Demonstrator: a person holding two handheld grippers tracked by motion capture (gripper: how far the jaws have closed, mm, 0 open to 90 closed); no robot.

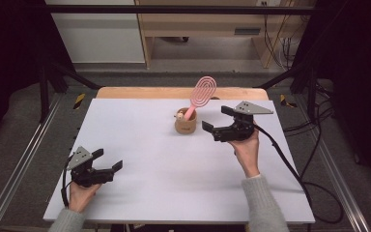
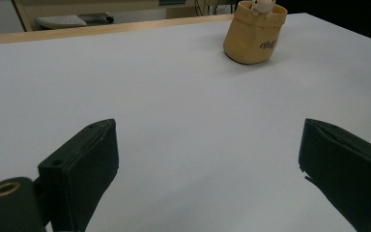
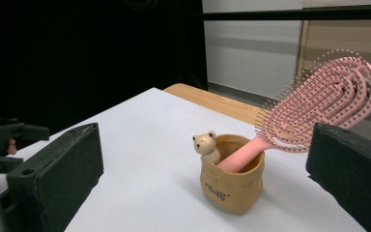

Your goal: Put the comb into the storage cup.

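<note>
Two risks apply while the right gripper (image 1: 216,124), jaws wide and empty, sits just beside the tan holder (image 1: 185,123) at the table's (image 1: 140,145) far centre: nudging the light holder tips it, spilling the leaning pink hairbrush (image 1: 202,93).

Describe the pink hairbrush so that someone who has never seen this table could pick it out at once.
Start at the white table and go toward its far edge, just right of the middle, to a small tan holder with a little bear figure on its rim. The hairbrush stands handle-down in it, leaning, its looped oval head above the rim. It is the one pink thing there, beside the right tool.
</note>
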